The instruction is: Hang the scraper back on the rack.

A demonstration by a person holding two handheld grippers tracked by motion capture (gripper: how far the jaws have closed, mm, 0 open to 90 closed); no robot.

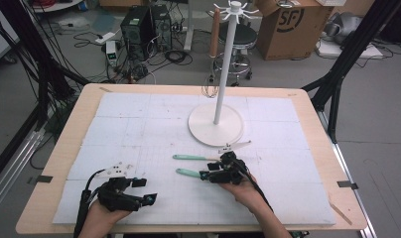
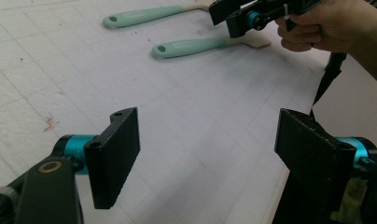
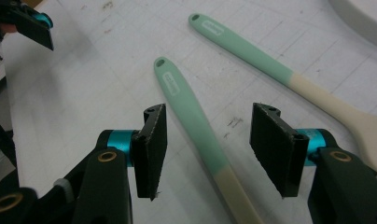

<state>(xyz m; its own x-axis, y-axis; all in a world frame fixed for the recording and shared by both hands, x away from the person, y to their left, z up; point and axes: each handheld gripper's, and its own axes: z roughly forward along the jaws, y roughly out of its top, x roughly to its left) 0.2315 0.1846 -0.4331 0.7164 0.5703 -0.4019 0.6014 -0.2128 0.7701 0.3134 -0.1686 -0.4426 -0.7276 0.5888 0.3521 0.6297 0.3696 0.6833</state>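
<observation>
Reading the writing first: a brown cardboard box (image 1: pixel 287 27) on the floor beyond the table carried a large "SF" mark on its side; each of the two spatulas had a small pale label near the hole end of its handle, but the print was too small to read in the right gripper view. The nearer spatula (image 3: pixel 196 123) had a mint-green handle with a hanging hole at the tip, changing to a cream section toward the head; its head was cut off at the bottom edge of that view. It lay flat on the white gridded mat (image 1: pixel 139 129), near the mat's middle, slightly toward the person's side. The farther spatula (image 3: pixel 289 79), same colours, lay just beside it, roughly parallel and apart from it, its cream blade reaching the right edge. The right gripper (image 3: pixel 207 149) was held over the nearer spatula with its jaws spread wide, one on each side of the handle near the green-to-cream join, neither pad touching it as far as could be seen. The left gripper (image 2: pixel 207 158) was well apart from both spatulas, low over bare mat near the front-left, jaws likewise spread with nothing between them. In the high view the right gripper (image 1: pixel 223 171) sat over the spatula heads, with the green handles pointing left. A white stand (image 1: pixel 216 124) with a round base, tall pole and hooks at the top stood on the mat beyond the spatulas
</observation>
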